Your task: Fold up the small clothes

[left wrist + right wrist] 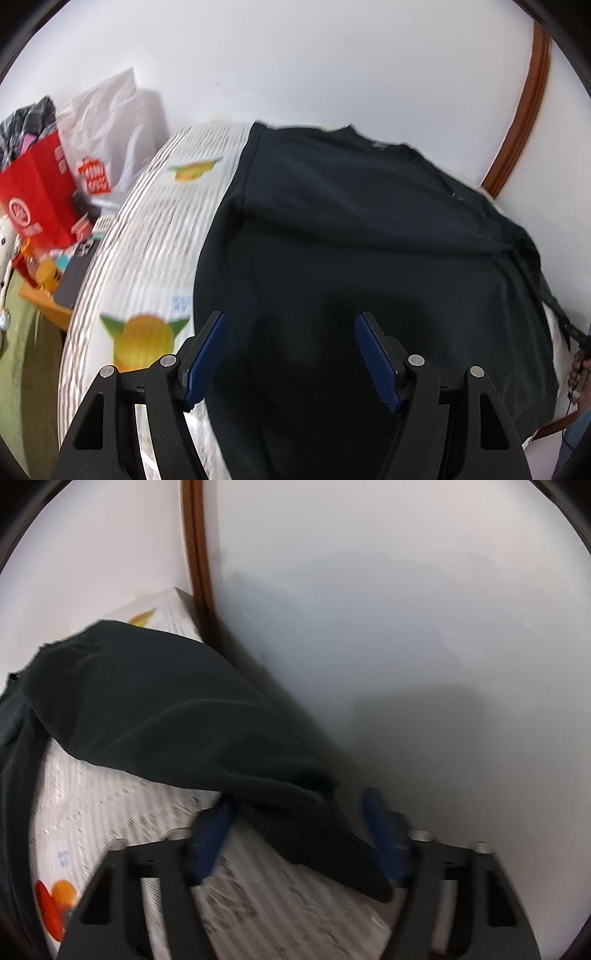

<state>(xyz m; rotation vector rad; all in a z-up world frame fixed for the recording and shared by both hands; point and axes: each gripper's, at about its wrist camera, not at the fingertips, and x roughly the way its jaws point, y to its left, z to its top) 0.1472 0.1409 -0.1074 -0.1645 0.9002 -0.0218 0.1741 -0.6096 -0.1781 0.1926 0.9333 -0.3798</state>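
Observation:
A black T-shirt [369, 229] lies spread flat on a table covered with a cloth printed with text and fruit [166, 229]. My left gripper [291, 317] hovers over the shirt's near part, open, with nothing between its blue pads [207, 354]. In the blurred right wrist view, one black sleeve [166, 709] stretches over the table's corner. Its narrow end runs down between the fingers of my right gripper [299, 797]. The jaws stand wide around the cloth, and the pads [210, 834] do not visibly press on it.
Left of the table are a red box [37, 199], a white plastic bag [110, 125] and a dark phone [74, 280]. A brown wooden trim [197, 554] runs up the white wall [406, 664] close behind the table's corner. A person's hand [578, 369] shows at the right edge.

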